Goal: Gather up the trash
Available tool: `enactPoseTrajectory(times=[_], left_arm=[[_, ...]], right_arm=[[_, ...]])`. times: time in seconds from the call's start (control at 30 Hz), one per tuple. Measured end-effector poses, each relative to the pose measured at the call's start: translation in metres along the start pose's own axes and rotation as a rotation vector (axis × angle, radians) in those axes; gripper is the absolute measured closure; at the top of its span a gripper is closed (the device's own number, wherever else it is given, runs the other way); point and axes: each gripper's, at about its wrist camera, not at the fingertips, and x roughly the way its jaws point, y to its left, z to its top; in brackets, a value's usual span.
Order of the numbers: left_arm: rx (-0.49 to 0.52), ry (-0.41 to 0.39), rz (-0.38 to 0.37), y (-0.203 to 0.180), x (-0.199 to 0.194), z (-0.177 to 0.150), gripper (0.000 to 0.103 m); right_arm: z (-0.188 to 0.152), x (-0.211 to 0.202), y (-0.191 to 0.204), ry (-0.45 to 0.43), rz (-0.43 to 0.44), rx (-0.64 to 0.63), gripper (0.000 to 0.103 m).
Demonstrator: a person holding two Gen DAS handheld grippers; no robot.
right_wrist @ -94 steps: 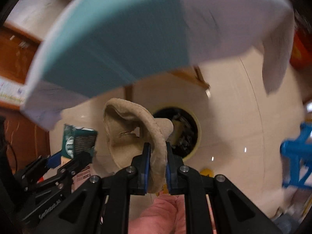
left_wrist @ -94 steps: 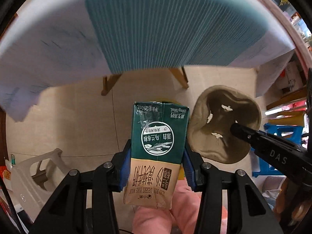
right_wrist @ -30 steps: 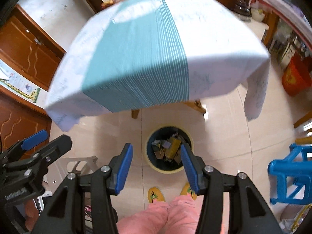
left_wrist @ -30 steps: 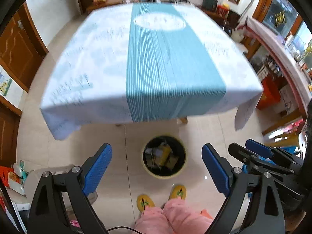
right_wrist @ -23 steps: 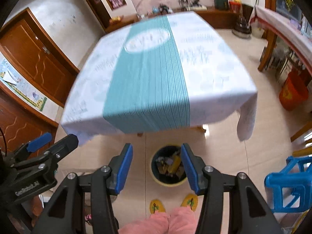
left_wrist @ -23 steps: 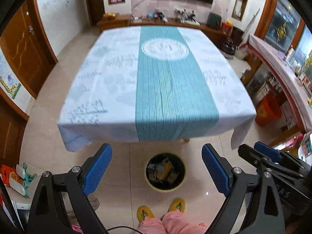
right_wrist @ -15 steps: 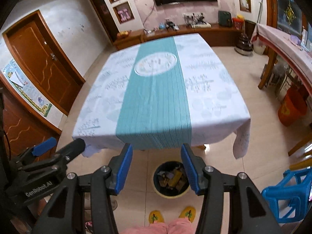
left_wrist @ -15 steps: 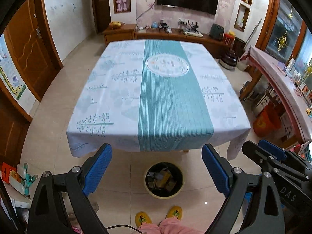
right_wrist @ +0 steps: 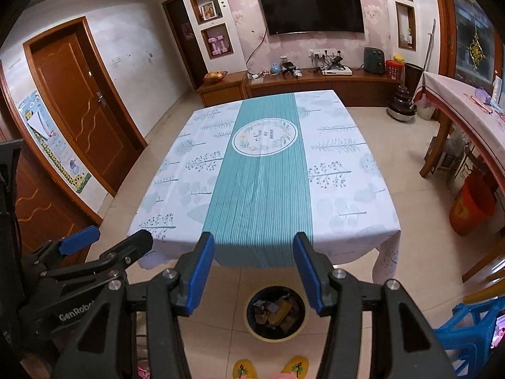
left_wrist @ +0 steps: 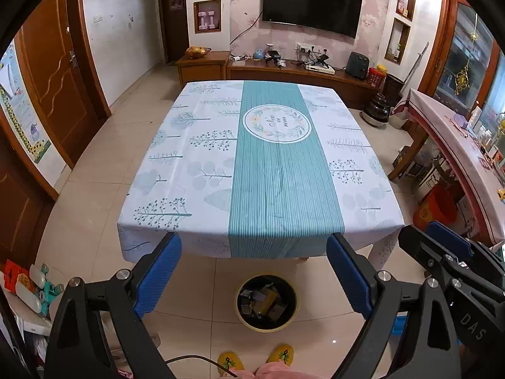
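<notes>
Trash (left_wrist: 263, 301) heaped indistinctly in bin (left_wrist: 243, 317) at six o'clock below table (left_wrist: 189, 164), left gripper (left_wrist: 254, 271) and right gripper (right_wrist: 254, 268) wide, empty.

The trash bin (left_wrist: 266, 303) holds crumpled items too small and dark to identify in either view. The table (left_wrist: 262, 164) legs are almost wholly hidden beneath the hanging tablecloth (right_wrist: 268, 183). The person's yellow slippers (left_wrist: 230, 360) are cut off at the bottom edge, and the pink trouser legs show only as a sliver. The blue stool (right_wrist: 467, 325) is cropped by the right rim. Writing inside the cloth's round emblem (left_wrist: 277, 123) is too small to read.
</notes>
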Motion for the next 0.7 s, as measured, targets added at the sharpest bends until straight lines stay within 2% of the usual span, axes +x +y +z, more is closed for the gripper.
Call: enactPoseTrajectory(times=[0.7], left_arm=[[0.008, -0.008, 0.012, -0.0068, 0.0011, 0.0039, 0.011]], right_arm=[[0.0019, 0.0011, -0.0045, -0.004, -0.001, -0.017, 0.051]])
